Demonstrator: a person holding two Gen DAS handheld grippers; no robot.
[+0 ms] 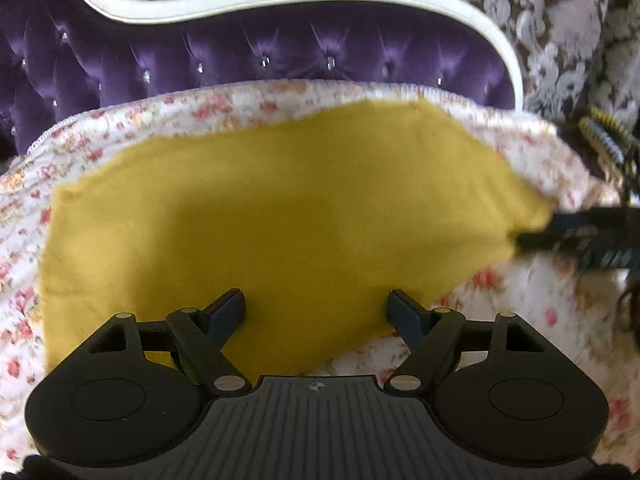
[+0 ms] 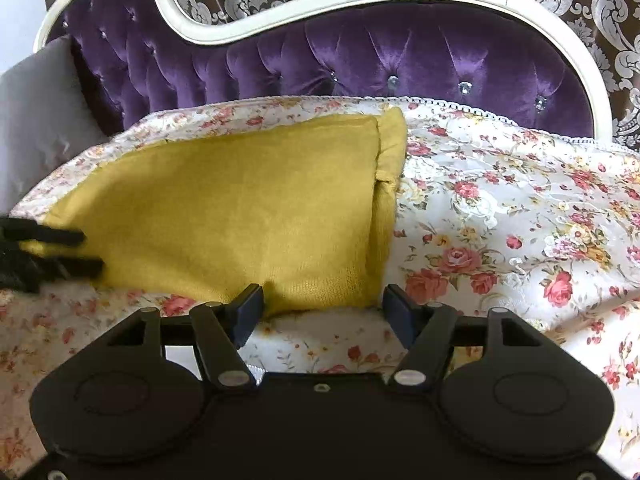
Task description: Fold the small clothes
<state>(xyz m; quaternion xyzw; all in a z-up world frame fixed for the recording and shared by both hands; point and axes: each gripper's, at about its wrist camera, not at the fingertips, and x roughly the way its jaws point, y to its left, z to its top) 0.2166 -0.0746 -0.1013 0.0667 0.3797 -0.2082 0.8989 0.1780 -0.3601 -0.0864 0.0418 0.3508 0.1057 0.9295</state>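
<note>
Yellow knit garment [image 2: 224, 208] flat on floral cover [image 2: 500, 208]. Left gripper [image 1: 316, 312] wide, empty, over its 6 o'clock edge. Right gripper [image 2: 320, 312] wide, empty, at its 5 o'clock corner.

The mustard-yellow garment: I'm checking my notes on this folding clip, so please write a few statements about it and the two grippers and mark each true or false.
1. The yellow garment lies on a floral cover. True.
2. The garment is bunched in a heap. False: it lies fairly flat, with one layer folded over along its right edge.
3. The left gripper is open with nothing clamped between its fingers. True.
4. The right gripper is shut on the garment. False: it is open at the garment's near edge.
5. The tufted sofa back is green. False: it is purple with a white frame.
</note>
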